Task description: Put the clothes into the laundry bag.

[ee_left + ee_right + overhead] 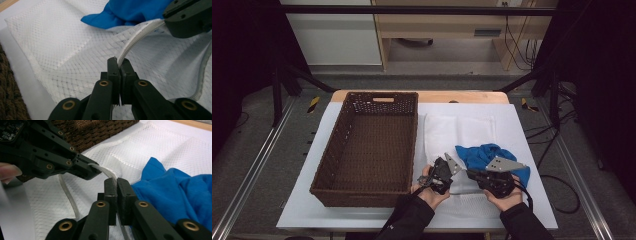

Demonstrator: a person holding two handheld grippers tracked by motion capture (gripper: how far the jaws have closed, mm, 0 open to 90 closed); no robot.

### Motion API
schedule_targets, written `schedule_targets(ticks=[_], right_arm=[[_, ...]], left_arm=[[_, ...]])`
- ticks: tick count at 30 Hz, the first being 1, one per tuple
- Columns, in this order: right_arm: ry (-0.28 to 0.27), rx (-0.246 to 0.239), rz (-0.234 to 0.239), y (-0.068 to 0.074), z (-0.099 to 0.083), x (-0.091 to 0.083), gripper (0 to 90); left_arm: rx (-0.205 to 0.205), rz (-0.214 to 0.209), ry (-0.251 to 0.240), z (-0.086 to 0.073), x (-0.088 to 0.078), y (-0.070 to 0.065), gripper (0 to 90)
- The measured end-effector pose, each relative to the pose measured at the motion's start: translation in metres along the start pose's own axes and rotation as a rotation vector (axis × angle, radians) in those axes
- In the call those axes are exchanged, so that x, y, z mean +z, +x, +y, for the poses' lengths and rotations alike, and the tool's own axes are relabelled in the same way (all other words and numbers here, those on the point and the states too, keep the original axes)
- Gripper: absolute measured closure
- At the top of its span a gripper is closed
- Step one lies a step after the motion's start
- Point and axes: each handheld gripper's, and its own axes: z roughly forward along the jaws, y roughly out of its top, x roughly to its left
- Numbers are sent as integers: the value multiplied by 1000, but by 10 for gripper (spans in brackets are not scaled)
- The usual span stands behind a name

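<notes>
A white mesh bag [459,130] lies flat on the white mat, with a crumpled blue cloth [482,155] on its near right part. My left gripper [456,178] and right gripper [470,175] meet at the bag's near edge. In the left gripper view, the left gripper [119,62] is shut on the bag's white zipper edge [140,35], which runs up to the right gripper [185,17]. In the right gripper view, the right gripper [116,182] is shut on the same edge [107,171], a little way from the left gripper [92,171]. The blue cloth [175,190] lies just beyond.
A brown wicker basket [382,95] with nothing in it stands on the left half of the white mat [517,130], close beside the bag. The table's near edge lies just under my hands. Dark frame posts stand at both sides.
</notes>
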Motion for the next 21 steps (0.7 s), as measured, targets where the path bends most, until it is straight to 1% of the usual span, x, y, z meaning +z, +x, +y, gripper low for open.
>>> schedule_targets(ticks=[1, 2, 4, 6, 7, 8, 9, 11, 12, 13, 14, 15, 16, 17, 18, 19, 20, 21], right_arm=[[-6, 4, 0, 0, 0, -1, 854], [-12, 13, 7, -1, -1, -3, 829], [-47, 20, 2, -2, 0, -9, 748], [-84, 31, -24, -4, 2, -17, 696], [-102, 32, -49, -6, 3, -21, 640], [-115, 39, -91, -9, 4, -24, 552], [-136, 50, -152, -13, 4, -26, 427], [-143, 71, -237, -20, 2, -29, 305], [-142, 85, -273, -25, 0, -29, 243], [-136, 108, -293, -30, -3, -28, 193], [-119, 131, -316, -34, -5, -27, 145], [-103, 149, -341, -39, -8, -26, 121], [-83, 165, -358, -43, -10, -24, 82], [-58, 181, -373, -47, -12, -23, 62], [-39, 205, -368, -50, -14, -21, 67], [-30, 218, -355, -53, -15, -18, 64], [-7, 240, -333, -55, -17, -13, 68], [0, 247, -314, -54, -17, -11, 68]], left_arm=[[-1, -3, -2, 1, 0, 1, 890], [-3, -6, -3, 2, 1, 1, 890], [-2, -8, -8, 2, 1, 3, 890], [-5, -16, -15, 1, 0, 4, 890], [0, -15, -17, 1, -1, 5, 890], [6, -19, -21, 0, -2, 5, 889], [6, -20, -22, 0, -3, 5, 889], [6, -25, -32, -1, -3, 4, 888], [13, -27, -30, -1, -3, 4, 888], [15, -29, -29, -1, -4, 3, 888], [15, -31, -34, -1, -4, 3, 888], [14, -33, -37, -2, -4, 3, 887], [14, -33, -39, -2, -4, 2, 887], [13, -34, -42, -2, -5, 2, 887], [12, -30, -43, -3, -5, 2, 887], [13, -32, -44, -3, -5, 2, 887], [13, -30, -44, -3, -5, 2, 887], [12, -32, -45, -3, -5, 2, 887]])
